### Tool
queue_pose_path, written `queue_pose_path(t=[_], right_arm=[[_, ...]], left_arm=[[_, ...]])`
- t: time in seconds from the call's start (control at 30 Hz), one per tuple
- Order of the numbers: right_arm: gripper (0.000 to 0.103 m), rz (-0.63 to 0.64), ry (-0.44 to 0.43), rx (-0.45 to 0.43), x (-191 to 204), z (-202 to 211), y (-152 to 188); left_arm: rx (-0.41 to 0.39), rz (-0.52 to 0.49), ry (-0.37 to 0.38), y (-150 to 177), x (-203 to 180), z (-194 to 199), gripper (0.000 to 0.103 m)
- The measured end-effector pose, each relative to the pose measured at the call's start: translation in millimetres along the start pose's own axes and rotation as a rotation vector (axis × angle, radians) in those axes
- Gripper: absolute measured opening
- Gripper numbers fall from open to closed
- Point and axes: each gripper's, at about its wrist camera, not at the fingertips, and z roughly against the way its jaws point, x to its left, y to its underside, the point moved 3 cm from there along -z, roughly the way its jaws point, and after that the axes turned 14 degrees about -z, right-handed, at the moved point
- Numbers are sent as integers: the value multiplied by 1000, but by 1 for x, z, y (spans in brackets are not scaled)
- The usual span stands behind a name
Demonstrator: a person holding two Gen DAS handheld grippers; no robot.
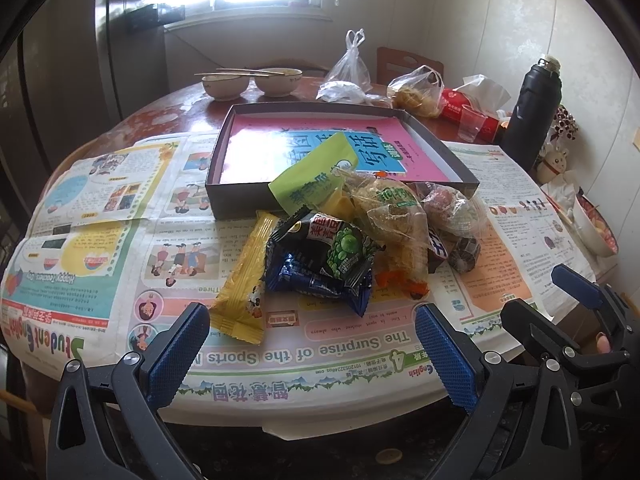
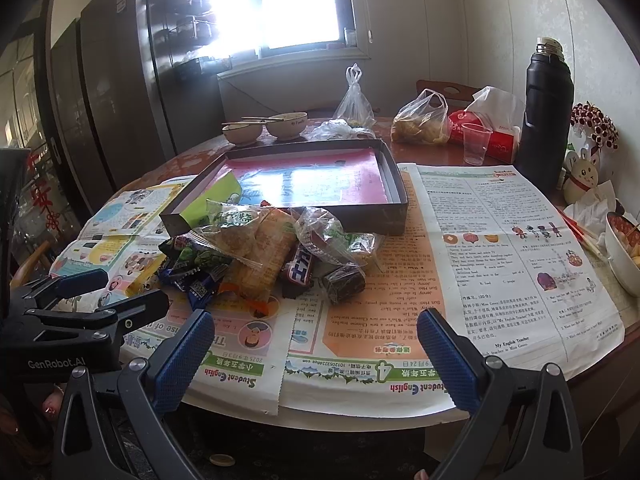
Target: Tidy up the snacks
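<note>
Both tools, left (image 1: 312, 354) and right (image 2: 316, 354), hung wide, empty.
Advice: lift the yellow wafer packet (image 1: 244, 280) first into the shallow dark cardboard box (image 1: 440, 140).

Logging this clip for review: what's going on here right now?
Nothing is being held yet. Both the left gripper and the right gripper are open at the near table edge, over the newspaper. A pile of snacks sits in front of a shallow box with a pink book inside. Only a green packet leans over the box's wall; the other snacks lie outside.
</note>
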Motion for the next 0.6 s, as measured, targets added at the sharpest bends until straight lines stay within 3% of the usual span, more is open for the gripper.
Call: queue_pose_path(t=[0.6], right_arm=[[102,4,1,14,3,-6,-1]], left_arm=[[7,16,-3,2,8,-5,102]])
